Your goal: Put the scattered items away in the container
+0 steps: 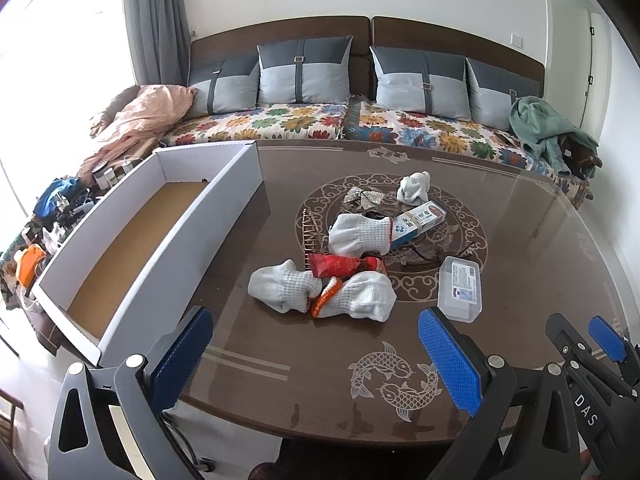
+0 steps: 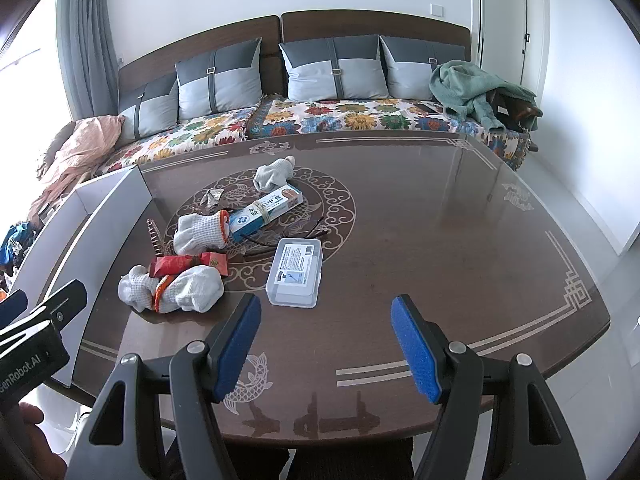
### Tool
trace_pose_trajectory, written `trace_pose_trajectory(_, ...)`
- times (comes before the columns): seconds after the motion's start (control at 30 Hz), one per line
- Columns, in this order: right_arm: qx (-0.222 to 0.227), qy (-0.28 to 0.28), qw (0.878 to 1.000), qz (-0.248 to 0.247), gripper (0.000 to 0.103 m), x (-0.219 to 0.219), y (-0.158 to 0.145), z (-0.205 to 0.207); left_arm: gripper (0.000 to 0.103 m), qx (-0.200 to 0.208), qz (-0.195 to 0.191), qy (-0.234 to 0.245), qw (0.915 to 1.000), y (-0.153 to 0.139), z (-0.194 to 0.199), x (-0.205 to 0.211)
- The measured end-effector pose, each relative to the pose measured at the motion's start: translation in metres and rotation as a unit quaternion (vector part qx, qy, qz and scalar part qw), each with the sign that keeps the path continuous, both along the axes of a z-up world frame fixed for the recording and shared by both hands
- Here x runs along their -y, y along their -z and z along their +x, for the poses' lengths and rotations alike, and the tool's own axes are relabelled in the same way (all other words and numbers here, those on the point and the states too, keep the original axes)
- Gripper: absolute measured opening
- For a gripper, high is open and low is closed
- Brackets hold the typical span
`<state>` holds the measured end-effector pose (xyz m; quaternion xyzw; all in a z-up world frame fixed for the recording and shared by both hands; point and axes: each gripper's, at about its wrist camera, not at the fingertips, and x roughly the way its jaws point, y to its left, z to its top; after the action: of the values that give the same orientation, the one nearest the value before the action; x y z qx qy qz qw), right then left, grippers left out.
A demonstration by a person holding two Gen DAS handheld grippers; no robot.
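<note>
Hovering over the surface's (image 2: 440,216) near edge, the left gripper (image 1: 316,356) and right gripper (image 2: 326,344) both have jaws spread wide and empty. Scattered gloves (image 1: 356,296), a toothpaste box (image 2: 266,210) and a clear case (image 2: 295,273) lie mid-surface; the white container (image 1: 224,220) sits along the left edge.

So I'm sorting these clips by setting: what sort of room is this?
Most likely a home living room: a sofa with grey cushions and a floral cover stands behind a dark patterned table, with curtains at a bright window.
</note>
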<state>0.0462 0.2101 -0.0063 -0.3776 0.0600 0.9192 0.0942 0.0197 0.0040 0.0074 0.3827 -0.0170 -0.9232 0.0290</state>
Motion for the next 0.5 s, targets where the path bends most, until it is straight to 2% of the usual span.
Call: trace_pose_trajectory(0.5, -0.002, -0.001, 1.0, 0.001, 0.069, 0.0007, -0.0022, 0.0037, 0.103, -0.01, -0.009, -0.002, 0.9999, -0.0032, 0.0053, -0.0008)
